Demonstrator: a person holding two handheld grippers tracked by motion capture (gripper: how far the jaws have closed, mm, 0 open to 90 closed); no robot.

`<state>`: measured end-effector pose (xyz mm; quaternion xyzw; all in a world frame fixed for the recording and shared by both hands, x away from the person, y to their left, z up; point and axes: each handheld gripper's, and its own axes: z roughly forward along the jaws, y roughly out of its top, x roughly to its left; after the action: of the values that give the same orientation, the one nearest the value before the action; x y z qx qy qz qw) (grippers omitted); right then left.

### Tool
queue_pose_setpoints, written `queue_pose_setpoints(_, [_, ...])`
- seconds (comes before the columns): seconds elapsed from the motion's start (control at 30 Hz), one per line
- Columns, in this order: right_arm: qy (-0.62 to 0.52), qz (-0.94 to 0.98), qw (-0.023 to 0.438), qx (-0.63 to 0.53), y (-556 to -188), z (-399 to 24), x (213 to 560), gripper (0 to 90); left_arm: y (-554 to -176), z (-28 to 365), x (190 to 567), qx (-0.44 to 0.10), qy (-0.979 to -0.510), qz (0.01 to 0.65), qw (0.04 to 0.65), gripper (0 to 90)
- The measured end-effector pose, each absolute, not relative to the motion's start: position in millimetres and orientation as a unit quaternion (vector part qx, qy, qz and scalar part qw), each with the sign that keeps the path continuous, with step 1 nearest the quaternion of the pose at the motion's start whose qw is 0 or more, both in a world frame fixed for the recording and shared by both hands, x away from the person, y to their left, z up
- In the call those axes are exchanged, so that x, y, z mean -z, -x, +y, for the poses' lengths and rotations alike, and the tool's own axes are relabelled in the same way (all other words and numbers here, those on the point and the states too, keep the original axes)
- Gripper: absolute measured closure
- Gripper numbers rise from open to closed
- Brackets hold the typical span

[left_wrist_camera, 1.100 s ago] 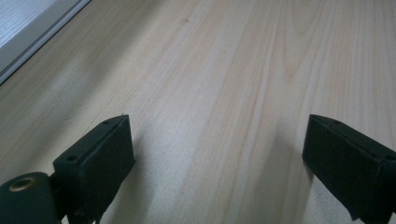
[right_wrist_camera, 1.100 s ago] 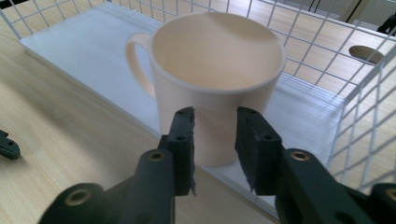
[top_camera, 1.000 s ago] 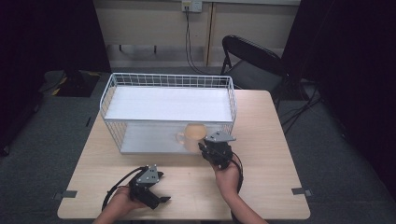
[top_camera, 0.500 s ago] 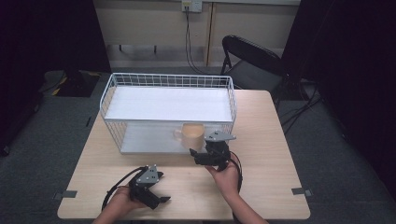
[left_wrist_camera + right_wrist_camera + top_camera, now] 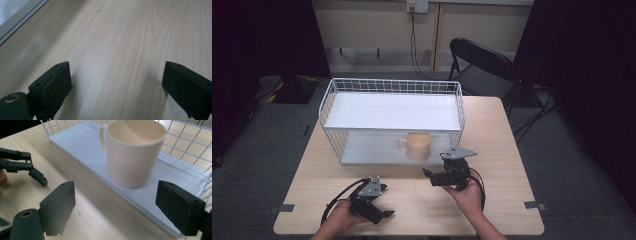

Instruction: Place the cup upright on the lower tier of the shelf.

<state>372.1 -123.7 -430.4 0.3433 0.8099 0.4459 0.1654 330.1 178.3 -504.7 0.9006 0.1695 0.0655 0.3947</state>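
A beige mug (image 5: 418, 145) (image 5: 135, 152) stands upright on the lower shelf (image 5: 367, 150) of a white wire rack (image 5: 392, 83), near its front edge, handle to the left. My right gripper (image 5: 430, 176) (image 5: 116, 202) hovers over the table just in front of the mug. Its jaws have just been opening and now stand wide apart with nothing between them. My left gripper (image 5: 386, 201) (image 5: 116, 80) rests open low over bare table wood at the front left. It also appears at the left of the right gripper view, as the left gripper (image 5: 25, 165).
The rack's white upper shelf (image 5: 392, 112) overhangs the back of the mug, and wire walls (image 5: 190, 142) close its sides and rear. The wooden table (image 5: 492, 130) has free surface to the right and in front. A black folding chair (image 5: 482, 65) stands behind the table.
My right gripper let go of the mug, opened wide and drew back toward the person. The mug stays upright on the lower shelf. The left gripper has not moved.
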Motion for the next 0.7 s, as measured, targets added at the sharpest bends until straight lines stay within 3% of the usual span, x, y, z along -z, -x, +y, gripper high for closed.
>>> queue_pose_setpoints(0.7, [-0.342, 0.826, 0.139, -0.427, -353.4, -177.7, 458.6, 15.7, -330.1, 178.2, 504.7, -0.065, -0.901, 0.169, 0.395, 8.3])
